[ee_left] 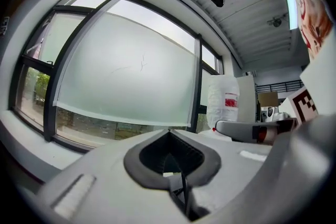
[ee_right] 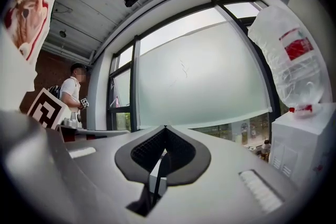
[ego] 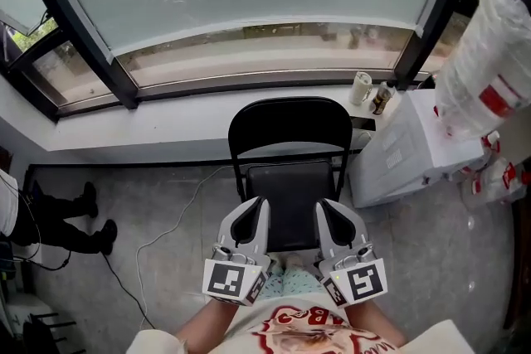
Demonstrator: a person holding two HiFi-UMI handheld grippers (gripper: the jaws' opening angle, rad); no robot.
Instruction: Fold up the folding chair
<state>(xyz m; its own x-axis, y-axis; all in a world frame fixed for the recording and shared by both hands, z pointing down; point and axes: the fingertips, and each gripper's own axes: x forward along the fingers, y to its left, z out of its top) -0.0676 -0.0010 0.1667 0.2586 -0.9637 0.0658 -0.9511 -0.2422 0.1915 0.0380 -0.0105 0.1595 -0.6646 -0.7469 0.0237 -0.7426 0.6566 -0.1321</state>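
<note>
A black folding chair stands unfolded in front of the window sill, its seat facing me. In the head view, my left gripper hangs over the seat's front left part. My right gripper hangs over its front right. Both point level toward the chair back. Seen in the left gripper view, the left gripper has its jaws together with nothing between them. So has the right gripper in its own view. Neither touches the chair as far as I can see.
White boxes stand close to the chair's right side, with a big plastic bag above them. A cup and a bottle sit on the sill. A cable and dark shoes lie at the left. A person stands off to the side.
</note>
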